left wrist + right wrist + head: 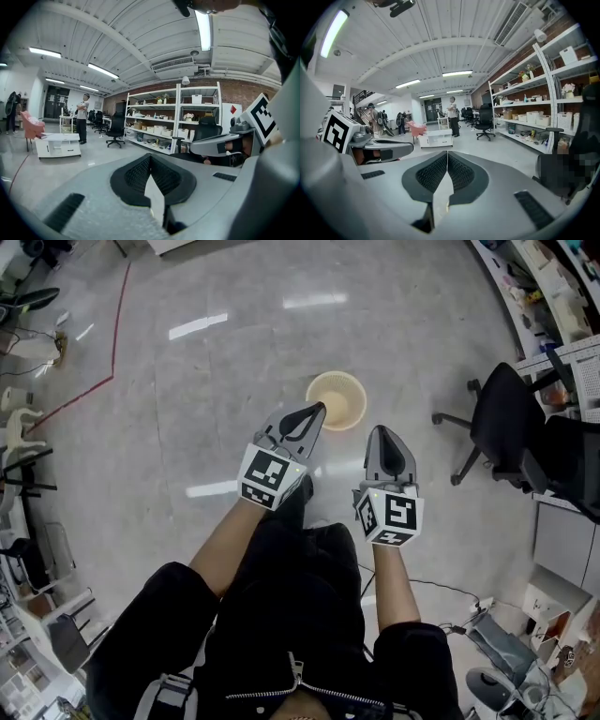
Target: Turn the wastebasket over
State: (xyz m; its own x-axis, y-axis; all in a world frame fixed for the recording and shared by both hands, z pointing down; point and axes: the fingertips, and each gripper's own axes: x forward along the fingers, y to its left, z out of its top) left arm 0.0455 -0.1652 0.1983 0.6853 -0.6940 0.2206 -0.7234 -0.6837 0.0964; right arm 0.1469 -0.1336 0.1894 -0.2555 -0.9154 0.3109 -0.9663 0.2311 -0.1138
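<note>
A pale yellow wastebasket (337, 399) stands on the grey floor ahead of me in the head view, its round open mouth facing up. My left gripper (317, 410) is held in the air with its tip overlapping the basket's left rim in that view, jaws shut and empty. My right gripper (379, 433) hovers just right of and nearer than the basket, also shut with nothing in it. Both gripper views look out nearly level across the room; the left gripper (150, 157) and right gripper (447, 153) show closed pads, and the basket is out of both.
A black office chair (506, 432) stands to the right of the basket. Shelving with boxes (176, 119) lines the brick wall. A white low table (436, 137) and standing people (452, 116) are farther off. Cables and clutter (487, 634) lie at the lower right.
</note>
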